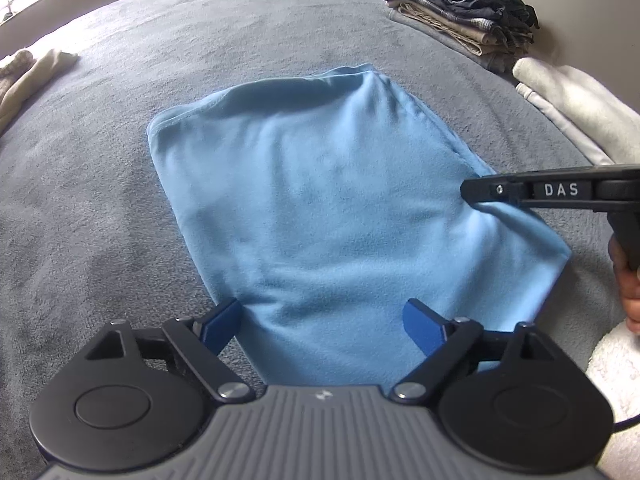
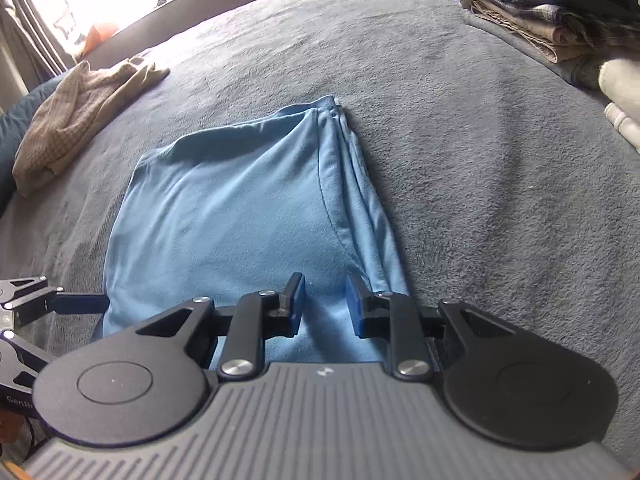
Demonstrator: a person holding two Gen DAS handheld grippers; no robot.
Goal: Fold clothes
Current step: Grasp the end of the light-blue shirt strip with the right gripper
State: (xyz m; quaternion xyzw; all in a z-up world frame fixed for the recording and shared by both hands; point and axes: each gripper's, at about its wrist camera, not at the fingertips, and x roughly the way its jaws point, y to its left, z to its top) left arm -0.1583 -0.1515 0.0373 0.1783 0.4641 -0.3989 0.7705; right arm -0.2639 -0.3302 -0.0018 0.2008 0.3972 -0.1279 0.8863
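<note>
A grey blanket (image 1: 120,208) covers the bed and fills most of both views. In its middle lies the light blue garment (image 1: 320,208), folded into a long rough rectangle with its sides tucked in; in the right wrist view a sewn seam and several layered folds run along its right edge. At the far right corner of the bed sits a stack of folded clothes (image 1: 460,12) in dark, plaid and tan fabrics, with white folded fabric (image 1: 580,112) just beside it, nearer the camera. At the far left edge a beige checked garment (image 2: 80,120) lies crumpled and well apart from the blue one.

The left hand-held gripper (image 1: 324,322) hovers over the near end of the blue garment with its blue-padded jaws spread wide, nothing between them. The right hand-held gripper (image 2: 326,308) is over the near right part of the garment, beside the layered edge; its jaws stand a little apart with only bare cloth showing in the gap. In the left wrist view it comes in from the right, its tip at the garment's right side. A person's hand (image 1: 630,284) holds its handle at the frame's right edge.
</note>
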